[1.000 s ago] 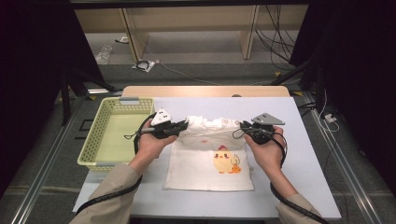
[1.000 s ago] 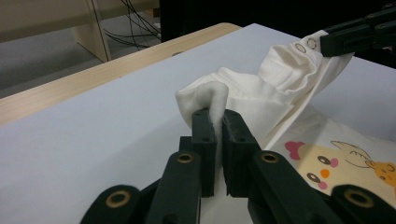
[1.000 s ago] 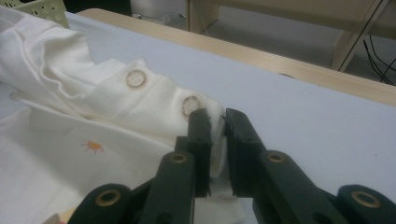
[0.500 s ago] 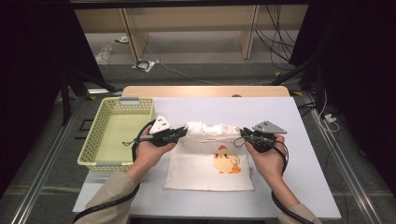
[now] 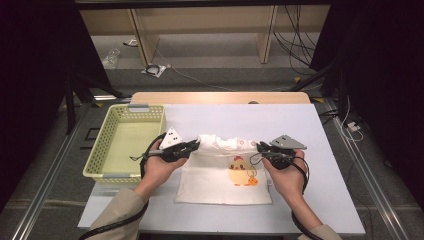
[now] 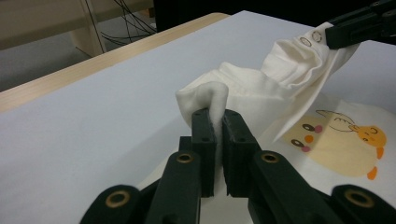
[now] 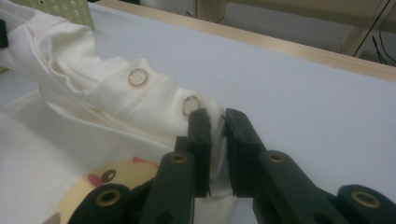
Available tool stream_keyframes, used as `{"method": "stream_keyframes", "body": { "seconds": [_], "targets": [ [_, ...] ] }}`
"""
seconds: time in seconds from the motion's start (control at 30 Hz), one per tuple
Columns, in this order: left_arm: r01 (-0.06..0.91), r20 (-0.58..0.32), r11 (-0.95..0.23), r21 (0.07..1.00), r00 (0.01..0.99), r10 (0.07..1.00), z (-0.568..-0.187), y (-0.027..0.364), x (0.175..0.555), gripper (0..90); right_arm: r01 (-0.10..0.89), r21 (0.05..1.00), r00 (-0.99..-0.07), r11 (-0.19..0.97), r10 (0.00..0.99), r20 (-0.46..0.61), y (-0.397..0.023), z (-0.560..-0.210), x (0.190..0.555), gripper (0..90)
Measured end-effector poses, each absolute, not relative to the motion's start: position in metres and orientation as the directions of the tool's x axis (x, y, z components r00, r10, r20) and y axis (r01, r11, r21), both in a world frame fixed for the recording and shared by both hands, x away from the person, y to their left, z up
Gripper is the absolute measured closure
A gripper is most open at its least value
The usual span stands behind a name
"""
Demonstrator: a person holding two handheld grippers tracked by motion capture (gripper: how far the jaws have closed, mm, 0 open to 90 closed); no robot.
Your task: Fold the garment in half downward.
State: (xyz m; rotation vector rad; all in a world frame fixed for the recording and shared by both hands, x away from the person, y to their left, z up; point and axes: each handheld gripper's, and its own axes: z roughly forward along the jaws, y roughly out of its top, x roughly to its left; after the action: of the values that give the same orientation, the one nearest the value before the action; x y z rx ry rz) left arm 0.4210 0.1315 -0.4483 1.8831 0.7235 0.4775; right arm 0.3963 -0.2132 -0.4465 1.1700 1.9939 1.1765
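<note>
A: Where does the white garment (image 5: 225,172) sit?

B: It lies on the pale table (image 5: 310,130), near the front edge, with a yellow chick print (image 5: 241,171) facing up. Its lower part is flat; the far edge is lifted and bunched between the two tools.

A: What is the left gripper (image 5: 192,146) doing?

B: Its jaws are pressed together on a fold of the cloth. In the left gripper view the left gripper (image 6: 217,119) pinches a rounded corner of fabric that bulges up just above the tips.

A: And the right gripper (image 5: 261,147)?

B: Clamped on the garment too. In the right gripper view the right gripper (image 7: 217,119) grips the hem just beside a metal snap (image 7: 191,104), with a second snap (image 7: 138,77) farther along the same band.

A: Is the cloth stretched tight?

B: No, the held edge sags and wrinkles between the two grips.

A: Anything else on the table?

B: A pale green basket (image 5: 107,145) stands left of the garment, just beside the left hand (image 5: 159,167). The right hand (image 5: 286,175) rests over the garment's right edge.
</note>
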Motion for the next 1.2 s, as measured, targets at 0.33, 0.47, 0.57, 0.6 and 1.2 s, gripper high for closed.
{"method": "stream_keyframes", "body": {
  "seconds": [0.33,0.47,0.57,0.6,1.2],
  "targets": [
    [0.266,0.016,-0.319,0.910,0.745,0.667,-0.452,0.132,0.419,84.1,0.405,0.879,-0.485,0.253,0.874,-0.028,-0.214,-0.448,0.392,81.6],
    [0.263,0.025,-0.331,0.906,0.749,0.662,-0.454,0.132,0.417,84.0,0.405,0.879,-0.486,0.251,0.873,-0.026,-0.214,-0.450,0.390,81.6],
    [0.265,0.024,-0.332,0.905,0.750,0.662,-0.455,0.133,0.417,84.0,0.407,0.876,-0.490,0.259,0.871,-0.030,-0.214,-0.449,0.388,81.5],
    [0.265,0.024,-0.333,0.905,0.749,0.662,-0.455,0.133,0.417,84.0,0.407,0.875,-0.490,0.260,0.871,-0.031,-0.214,-0.449,0.388,81.6],
    [0.278,0.016,-0.343,0.897,0.757,0.653,-0.457,0.134,0.412,84.0,0.423,0.865,-0.502,0.271,0.864,-0.025,-0.214,-0.453,0.385,81.5]
  ]
}}
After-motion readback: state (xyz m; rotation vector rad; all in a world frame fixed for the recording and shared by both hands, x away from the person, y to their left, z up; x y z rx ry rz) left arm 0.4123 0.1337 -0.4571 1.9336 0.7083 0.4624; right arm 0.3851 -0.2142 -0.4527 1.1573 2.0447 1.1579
